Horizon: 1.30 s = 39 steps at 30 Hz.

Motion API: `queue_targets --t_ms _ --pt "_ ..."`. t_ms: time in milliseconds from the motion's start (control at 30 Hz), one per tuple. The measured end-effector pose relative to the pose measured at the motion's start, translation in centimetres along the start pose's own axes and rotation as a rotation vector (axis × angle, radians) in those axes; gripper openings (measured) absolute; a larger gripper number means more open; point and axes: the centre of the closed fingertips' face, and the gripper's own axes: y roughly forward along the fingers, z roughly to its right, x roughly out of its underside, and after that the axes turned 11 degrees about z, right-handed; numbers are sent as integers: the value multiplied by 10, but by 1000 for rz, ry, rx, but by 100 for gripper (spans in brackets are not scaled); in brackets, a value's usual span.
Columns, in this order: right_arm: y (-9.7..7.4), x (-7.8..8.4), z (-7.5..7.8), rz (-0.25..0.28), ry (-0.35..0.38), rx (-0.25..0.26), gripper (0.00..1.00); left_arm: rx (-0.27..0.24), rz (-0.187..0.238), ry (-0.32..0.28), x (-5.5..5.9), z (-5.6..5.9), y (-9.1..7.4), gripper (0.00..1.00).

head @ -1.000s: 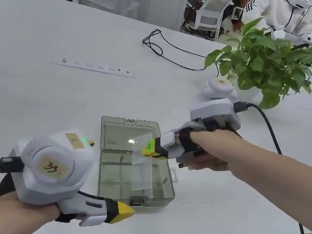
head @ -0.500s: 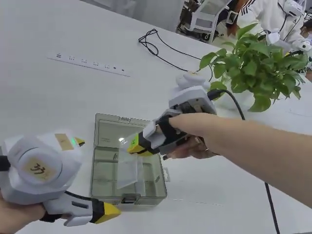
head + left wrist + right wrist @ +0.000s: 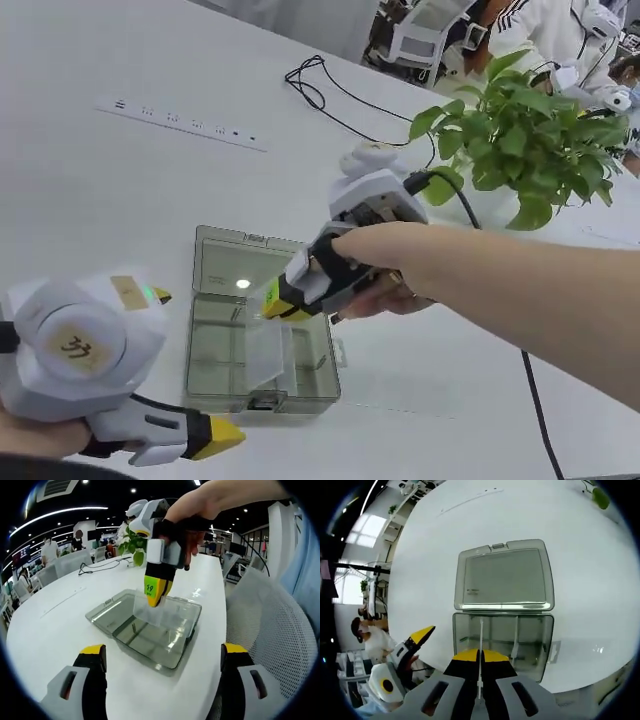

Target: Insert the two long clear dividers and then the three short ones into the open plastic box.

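The open plastic box [image 3: 322, 372] lies in front of me with its lid [image 3: 220, 262] folded back flat. My right gripper [image 3: 275, 303] is shut on a clear divider [image 3: 265, 350], which hangs down into the tray. The right gripper view shows that divider [image 3: 480, 645] edge-on between the shut jaws [image 3: 480, 656], over the tray [image 3: 535, 640]. Another thin clear strip [image 3: 515, 639] stands in the tray. My left gripper [image 3: 193, 366] is open, holds nothing and hovers at the box's near left. From the left gripper [image 3: 162, 655], the right gripper [image 3: 156, 591] and divider [image 3: 162, 614] sit above the box [image 3: 125, 632].
A white power strip [image 3: 185, 121] and a black cable [image 3: 330, 92] lie at the far side of the white table [image 3: 90, 200]. A potted plant [image 3: 520, 125] stands at the right behind my right arm. People and chairs are beyond the table.
My right gripper has carried the divider left and down, from above the lid to over the tray. The left gripper has stayed about where it was.
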Motion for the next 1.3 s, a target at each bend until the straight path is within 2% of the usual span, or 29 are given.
queue_targets --t_ms 167,567,900,967,1300 --pt "7 -3 0 -14 -7 13 2 -2 1 -5 2 -1 -1 97" --pt "9 11 -8 -34 -67 63 2 -12 2 -23 6 -3 -4 95" --pt "12 14 -6 -37 -40 77 2 -12 -3 -29 10 -1 -5 95" --pt "13 11 -1 -39 -37 82 2 -12 -7 -32 11 -1 -5 95" --pt "17 11 -2 -47 -33 82 2 -15 -14 -35 14 -1 -7 94"
